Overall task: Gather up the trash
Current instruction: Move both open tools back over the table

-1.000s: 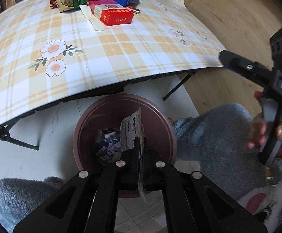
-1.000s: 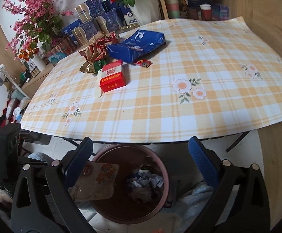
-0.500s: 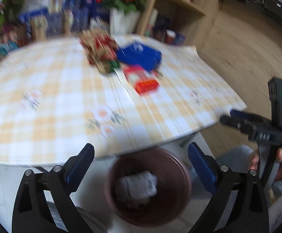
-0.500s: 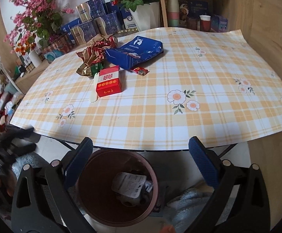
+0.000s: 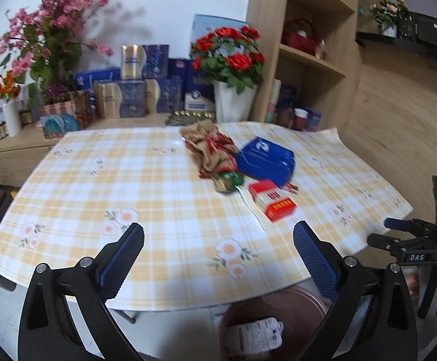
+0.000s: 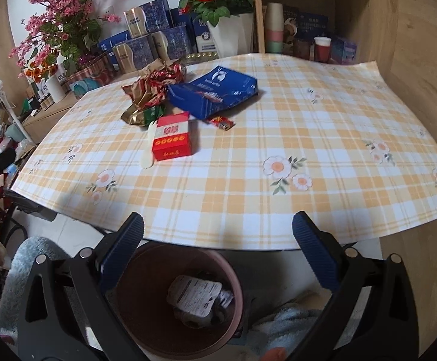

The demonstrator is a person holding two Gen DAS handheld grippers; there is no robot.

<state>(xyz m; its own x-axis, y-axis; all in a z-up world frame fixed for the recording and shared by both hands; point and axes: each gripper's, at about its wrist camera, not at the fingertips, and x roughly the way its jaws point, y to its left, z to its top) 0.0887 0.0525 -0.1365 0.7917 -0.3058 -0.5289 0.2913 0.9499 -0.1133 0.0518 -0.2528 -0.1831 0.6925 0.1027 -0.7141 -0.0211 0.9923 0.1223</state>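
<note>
Trash lies on the yellow checked table (image 6: 278, 138): a red box (image 6: 172, 140), a blue bag (image 6: 215, 90), crumpled gold and red wrapping (image 6: 150, 90), a small red wrapper (image 6: 222, 122) and a pale spoon (image 6: 147, 147). The same red box (image 5: 271, 200), blue bag (image 5: 265, 159) and wrapping (image 5: 214, 153) show in the left wrist view. A brown bin (image 6: 146, 297) on the floor below the table edge holds a white printed packet (image 6: 196, 293). My left gripper (image 5: 218, 261) is open and empty above the table's near edge. My right gripper (image 6: 218, 252) is open and empty above the bin.
Flower pots, blue gift boxes (image 6: 146, 39) and a wooden shelf (image 6: 308, 15) stand behind the table. Black folding table legs show under the edge. A grey fleece sleeve (image 6: 29, 258) lies at the left. The right gripper's body (image 5: 420, 246) shows at the right of the left wrist view.
My left gripper opened and dropped the printed packet into the bin, then rose from over the bin to face the table. My right gripper stayed open and moved slightly.
</note>
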